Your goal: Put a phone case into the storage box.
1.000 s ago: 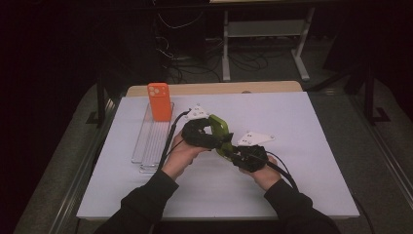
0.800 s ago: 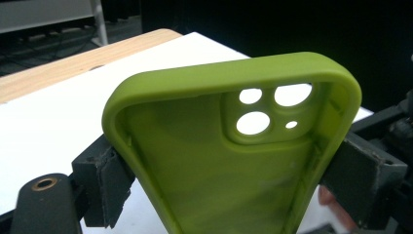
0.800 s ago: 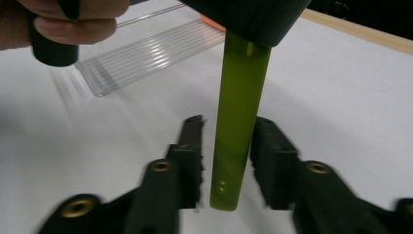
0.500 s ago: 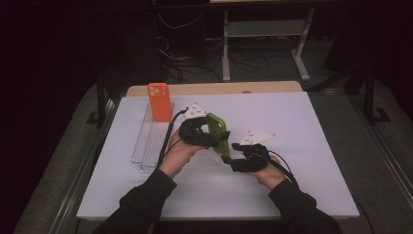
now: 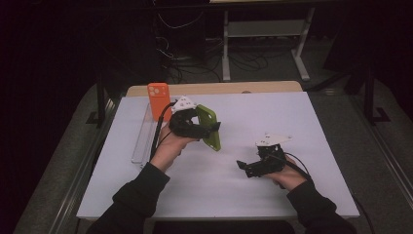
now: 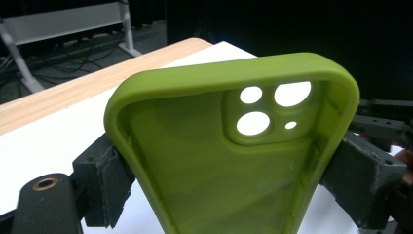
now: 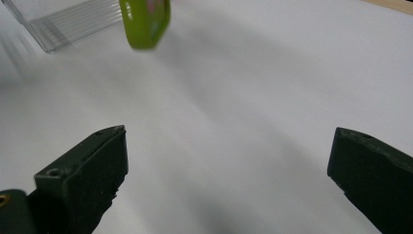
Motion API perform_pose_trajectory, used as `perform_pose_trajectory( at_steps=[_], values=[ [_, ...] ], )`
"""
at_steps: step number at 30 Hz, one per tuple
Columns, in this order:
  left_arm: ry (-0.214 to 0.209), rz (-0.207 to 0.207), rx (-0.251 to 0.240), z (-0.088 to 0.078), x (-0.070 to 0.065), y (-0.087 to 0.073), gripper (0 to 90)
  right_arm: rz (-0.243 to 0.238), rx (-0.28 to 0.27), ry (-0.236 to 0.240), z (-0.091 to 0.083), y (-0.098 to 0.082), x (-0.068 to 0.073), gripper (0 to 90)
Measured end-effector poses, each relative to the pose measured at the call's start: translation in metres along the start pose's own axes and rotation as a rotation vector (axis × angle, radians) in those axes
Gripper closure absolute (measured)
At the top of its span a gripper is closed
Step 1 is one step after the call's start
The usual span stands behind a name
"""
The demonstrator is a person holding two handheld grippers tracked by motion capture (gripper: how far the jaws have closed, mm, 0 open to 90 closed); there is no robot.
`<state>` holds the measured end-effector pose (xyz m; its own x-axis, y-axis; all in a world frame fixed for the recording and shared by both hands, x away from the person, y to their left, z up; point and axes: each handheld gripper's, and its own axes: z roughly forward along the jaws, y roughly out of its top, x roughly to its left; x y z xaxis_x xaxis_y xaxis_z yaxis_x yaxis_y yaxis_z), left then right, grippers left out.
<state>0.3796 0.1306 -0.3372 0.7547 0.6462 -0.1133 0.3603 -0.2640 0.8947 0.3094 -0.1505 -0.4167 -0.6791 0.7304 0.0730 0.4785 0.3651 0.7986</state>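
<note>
White table: orange phone case upright in clear rack; left gripper clamping green case, right gripper jaws apart, just opened.

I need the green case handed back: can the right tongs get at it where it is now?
Probably yes. The right tongs stand open with nothing between them, and bare table separates them from the green phone case, whose lower end juts free of the left tongs.

dark room, white-topped table, metal bench frame behind.
</note>
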Motion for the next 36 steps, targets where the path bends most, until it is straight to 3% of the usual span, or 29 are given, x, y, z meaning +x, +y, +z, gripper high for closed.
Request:
perform_pose_trajectory(
  at_steps=[8, 15, 19, 28, 36],
  values=[
    [0.041, -0.004, -0.011, -0.011, 0.016, 0.017, 13.8, -0.026, 0.042, -0.025, -0.009, -0.018, -0.006, 0.3],
    [0.082, 0.008, -0.024, -0.026, 0.029, 0.033, 13.8, -0.026, 0.033, -0.027, -0.017, -0.027, -0.009, 0.3],
    [0.116, -0.011, -0.057, -0.037, 0.041, 0.041, 13.8, -0.022, 0.035, -0.017, -0.022, -0.033, -0.012, 0.3],
    [0.237, -0.026, -0.079, -0.061, 0.073, 0.051, 13.8, 0.005, 0.024, -0.025, -0.030, -0.041, -0.018, 0.3],
    [0.353, -0.054, -0.071, -0.063, 0.099, 0.051, 13.8, -0.002, 0.027, -0.028, -0.028, -0.041, -0.017, 0.3]
  ],
)
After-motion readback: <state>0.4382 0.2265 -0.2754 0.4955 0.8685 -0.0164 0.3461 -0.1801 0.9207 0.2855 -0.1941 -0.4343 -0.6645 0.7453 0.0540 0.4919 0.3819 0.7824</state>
